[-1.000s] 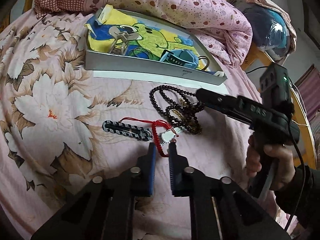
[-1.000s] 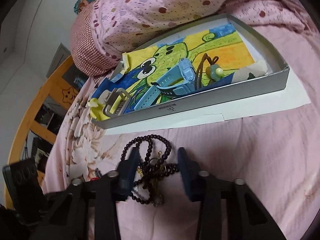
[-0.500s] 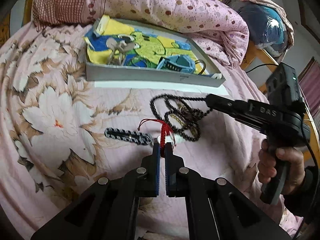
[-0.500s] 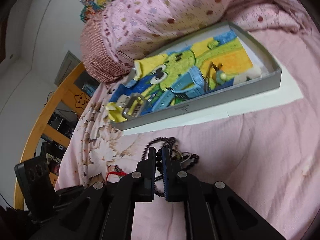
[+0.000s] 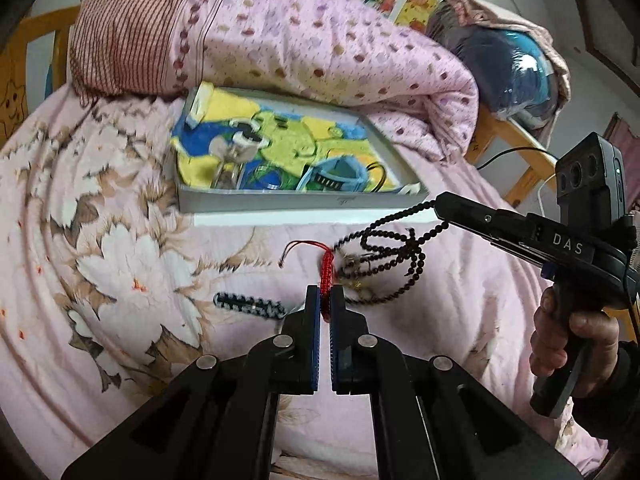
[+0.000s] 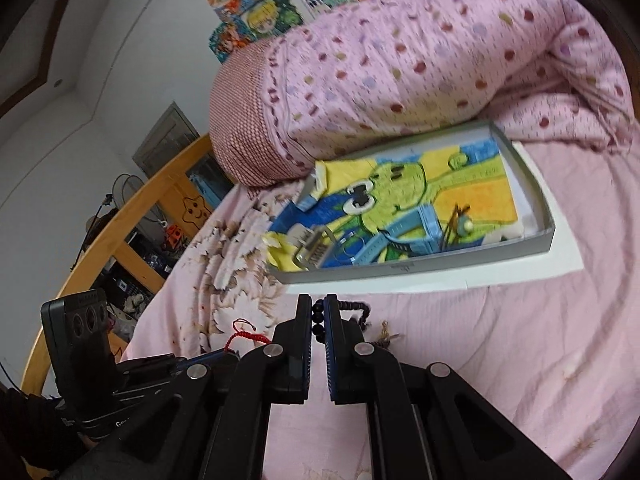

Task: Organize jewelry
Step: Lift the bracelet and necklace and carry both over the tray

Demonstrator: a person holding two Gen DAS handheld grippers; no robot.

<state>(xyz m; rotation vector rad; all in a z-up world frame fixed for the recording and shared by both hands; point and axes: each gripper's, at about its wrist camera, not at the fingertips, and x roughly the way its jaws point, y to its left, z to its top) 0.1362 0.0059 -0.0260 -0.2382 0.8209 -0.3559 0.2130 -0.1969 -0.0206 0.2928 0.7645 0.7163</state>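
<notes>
Pinching red cord bracelet [image 5: 327,276] in left hand-held gripper [image 5: 325,300]

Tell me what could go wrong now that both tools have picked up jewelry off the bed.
1. The dark bead necklace hangs in loops from the right tool, close beside the red cord bracelet in the left tool; they may tangle.
2. Dangling loops could catch on the tray's front wall.
3. The right tool pinches only a few beads, so the strand might slip out.
</notes>
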